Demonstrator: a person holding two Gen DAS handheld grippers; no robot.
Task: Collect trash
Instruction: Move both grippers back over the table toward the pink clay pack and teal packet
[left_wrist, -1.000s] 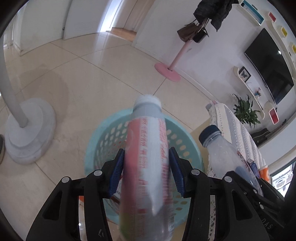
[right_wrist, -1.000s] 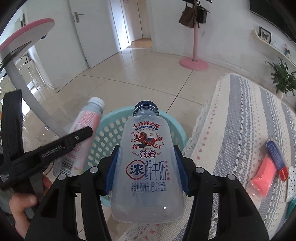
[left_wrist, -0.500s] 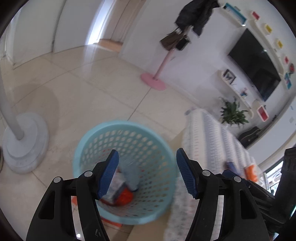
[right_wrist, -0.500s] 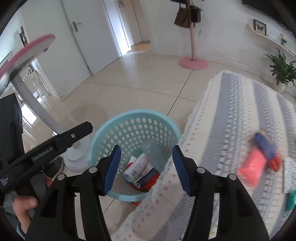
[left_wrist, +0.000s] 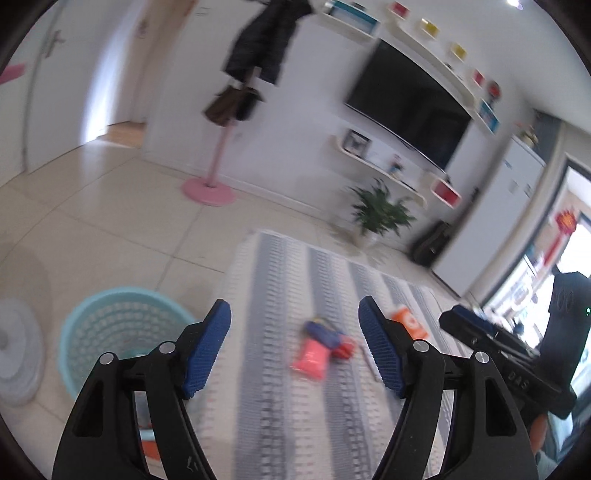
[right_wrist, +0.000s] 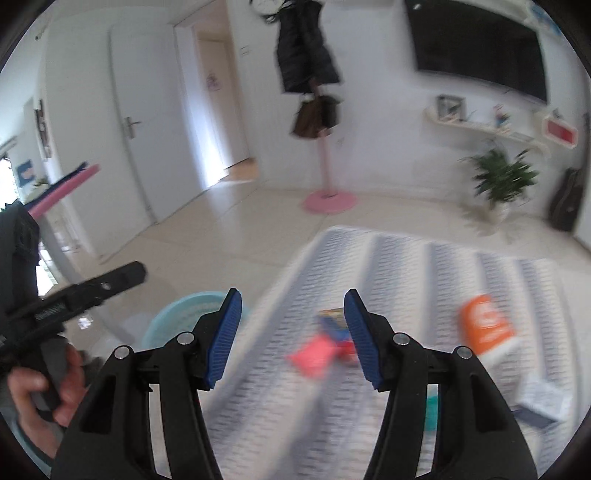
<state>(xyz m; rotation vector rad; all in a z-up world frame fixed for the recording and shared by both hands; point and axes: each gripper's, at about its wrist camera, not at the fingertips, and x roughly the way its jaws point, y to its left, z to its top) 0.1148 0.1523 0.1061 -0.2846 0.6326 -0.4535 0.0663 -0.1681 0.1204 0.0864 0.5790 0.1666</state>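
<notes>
Both views are motion-blurred. My left gripper (left_wrist: 294, 345) is open and empty above the striped tablecloth (left_wrist: 280, 406). A pink wrapper (left_wrist: 309, 359) and a blue-and-red wrapper (left_wrist: 332, 338) lie ahead between its fingers. An orange packet (left_wrist: 412, 325) lies further right. The teal trash basket (left_wrist: 107, 332) stands on the floor at the left. My right gripper (right_wrist: 293, 341) is open and empty over the same cloth, with the pink wrapper (right_wrist: 314, 356), the blue-and-red wrapper (right_wrist: 334, 325) and the orange packet (right_wrist: 485, 326) in front of it. The basket rim (right_wrist: 184, 314) shows at its left.
A pink coat stand (left_wrist: 210, 188) with a dark coat stands on the tiled floor behind. A potted plant (left_wrist: 376, 214), a wall television (left_wrist: 406, 107) and shelves are at the back. A white round stand base (left_wrist: 14, 354) is left of the basket. White paper items (right_wrist: 543, 402) lie at the cloth's right.
Both grippers dropped their bottles into the teal basket and opened. Both have since swung right, away from the basket, to face the striped cloth with the wrappers.
</notes>
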